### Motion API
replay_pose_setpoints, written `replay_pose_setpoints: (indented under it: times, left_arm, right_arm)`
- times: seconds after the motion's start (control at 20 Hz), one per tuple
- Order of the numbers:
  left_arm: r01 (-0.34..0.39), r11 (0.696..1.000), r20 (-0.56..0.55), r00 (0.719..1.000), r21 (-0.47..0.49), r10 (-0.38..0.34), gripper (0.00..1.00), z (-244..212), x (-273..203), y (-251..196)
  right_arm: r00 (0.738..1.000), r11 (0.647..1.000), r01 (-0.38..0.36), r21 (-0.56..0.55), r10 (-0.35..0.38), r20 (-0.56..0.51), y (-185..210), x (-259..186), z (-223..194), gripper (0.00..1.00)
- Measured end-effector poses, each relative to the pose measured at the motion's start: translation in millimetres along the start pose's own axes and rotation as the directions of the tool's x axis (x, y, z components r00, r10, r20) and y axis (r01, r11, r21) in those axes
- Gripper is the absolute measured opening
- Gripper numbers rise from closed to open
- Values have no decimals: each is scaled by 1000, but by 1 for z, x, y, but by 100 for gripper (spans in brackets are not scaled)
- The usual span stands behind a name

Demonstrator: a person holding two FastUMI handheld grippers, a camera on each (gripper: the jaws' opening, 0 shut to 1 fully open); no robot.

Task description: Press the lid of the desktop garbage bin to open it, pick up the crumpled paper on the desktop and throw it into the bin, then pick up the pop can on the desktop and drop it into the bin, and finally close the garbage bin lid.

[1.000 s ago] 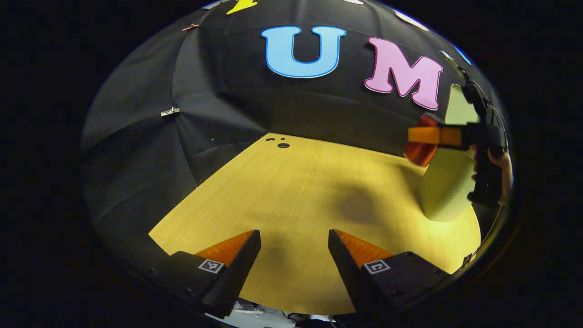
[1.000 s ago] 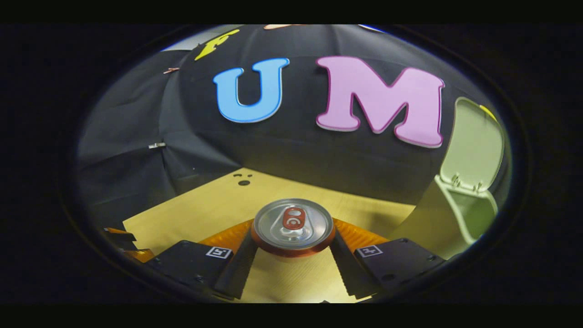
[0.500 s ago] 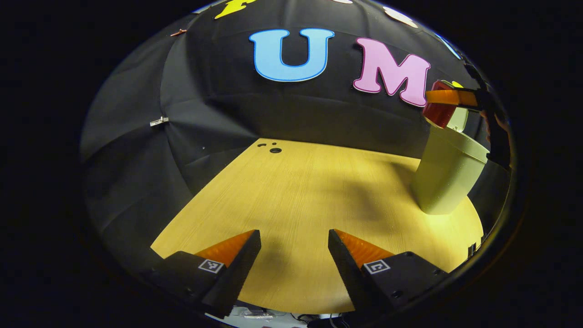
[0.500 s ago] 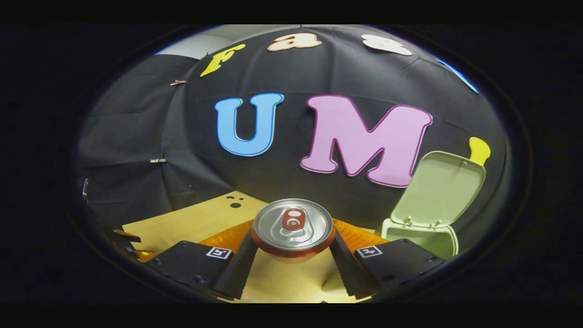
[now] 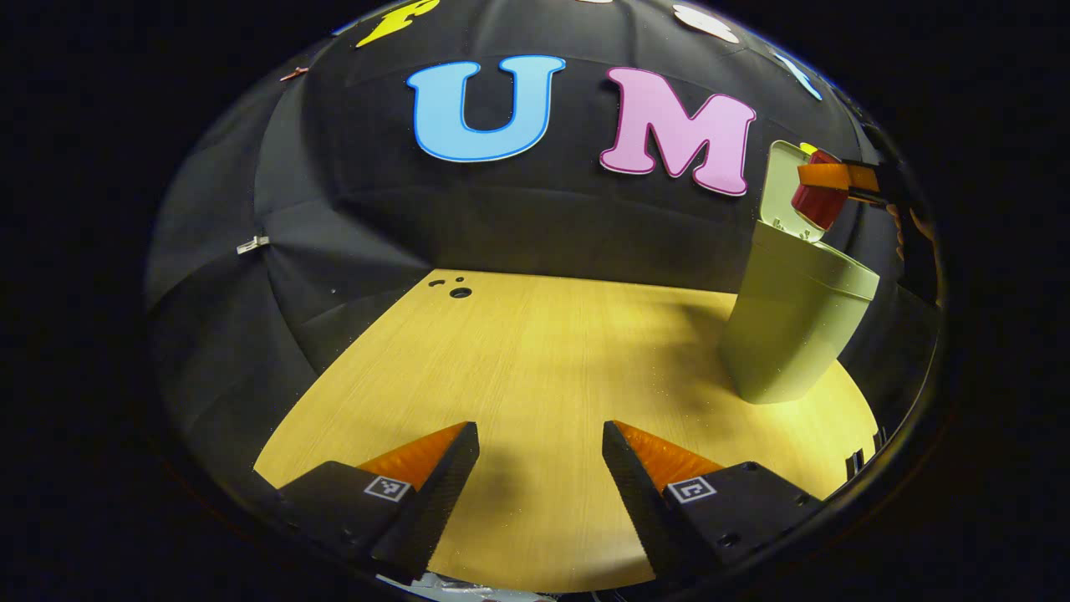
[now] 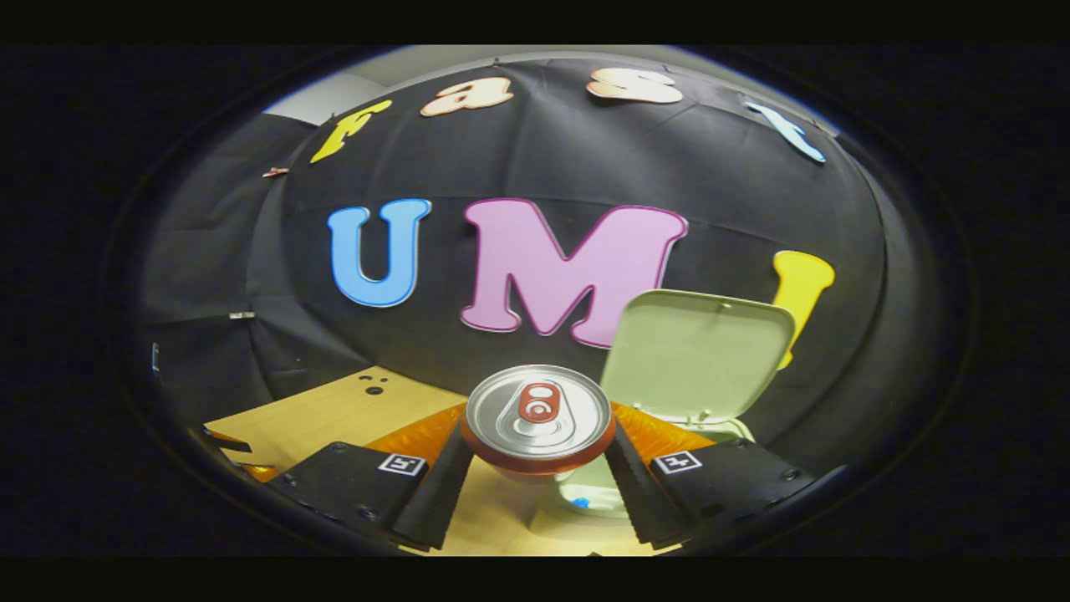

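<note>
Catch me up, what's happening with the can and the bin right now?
The right gripper is shut on the pop can, holding it upright above the open garbage bin, whose lid stands raised. The left gripper hangs open and empty over the wooden desktop. The can has not yet been dropped.

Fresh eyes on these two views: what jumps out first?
The pop can, top toward the camera, clamped between the right gripper fingers dead centre in the right gripper view. Just behind it the pale green bin stands with its lid flipped up, near the table's right edge in the left gripper view. The left gripper hangs open over bare wood.
</note>
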State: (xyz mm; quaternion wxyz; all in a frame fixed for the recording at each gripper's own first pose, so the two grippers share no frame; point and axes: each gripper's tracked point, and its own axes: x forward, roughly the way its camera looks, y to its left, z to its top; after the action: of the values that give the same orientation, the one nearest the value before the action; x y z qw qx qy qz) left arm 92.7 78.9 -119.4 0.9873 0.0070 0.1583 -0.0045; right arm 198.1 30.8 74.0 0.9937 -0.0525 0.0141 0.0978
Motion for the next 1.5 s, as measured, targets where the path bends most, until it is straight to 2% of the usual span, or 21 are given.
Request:
replay_pose_setpoints:
  times: [0.4, 0.7, 1.05, 1.2, 1.35, 1.4, 1.45, 1.5]
  left_arm:
    - [-5, 998, 4, 1000, -69, 5, 95, 9, 5, -42]
    - [-50, 995, 9, 999, -92, 51, 96, 14, 3, -61]
    - [-95, 992, -22, 995, -85, 93, 96, 2, -15, -77]
    - [-93, 993, -27, 995, -77, 91, 96, -1, -18, -76]
    - [-83, 994, -7, 997, -64, 83, 96, 1, -23, -75]
    - [-78, 995, -1, 997, -58, 78, 96, 1, -30, -71]
    - [-73, 996, 3, 997, -49, 73, 96, 0, -35, -67]
    - [-72, 997, 7, 997, -39, 72, 96, -1, -40, -63]
  right_arm:
    - [997, 997, 70, 31, -69, -28, -67, -1, -26, 83]
    - [996, 996, 55, 73, -50, -68, -87, 16, -54, 83]
    - [994, 993, 17, 118, -4, -114, -89, 25, -79, 85]
    - [994, 993, 24, 111, -12, -111, -91, 23, -78, 87]
    - [995, 992, 50, 118, -39, -88, -95, 17, -62, 94]
    - [996, 991, 59, 119, -51, -73, -97, 14, -53, 92]
    - [996, 991, 69, 117, -62, -56, -98, 11, -44, 95]
    - [996, 990, 80, 116, -76, -40, -100, 9, -33, 92]
